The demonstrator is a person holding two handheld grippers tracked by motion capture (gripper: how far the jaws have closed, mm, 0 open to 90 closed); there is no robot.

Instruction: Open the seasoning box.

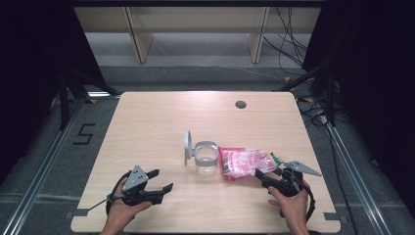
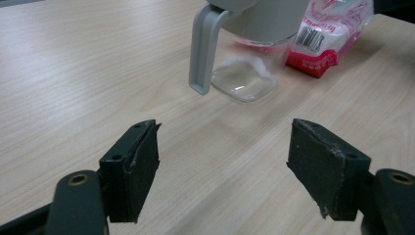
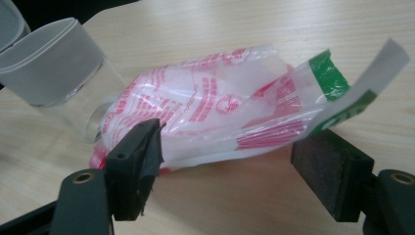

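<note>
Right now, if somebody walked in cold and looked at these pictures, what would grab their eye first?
Probably the pink-and-white printed bag, lying on its side near the middle of the wooden table, right beside a clear jar whose grey lid is flipped open. Next, the two hand-held grippers at the near edge: the right gripper open just short of the bag, the left gripper open over bare wood.

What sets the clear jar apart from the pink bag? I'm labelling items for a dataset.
The clear jar stands upright, rigid, with a grey collar and its flip lid open; the pink bag lies flat on its side, soft and crinkled. The jar looks empty and unprinted; the bag carries red print and a green-and-white seal strip. Both are see-through and sit side by side on the wooden table.
</note>
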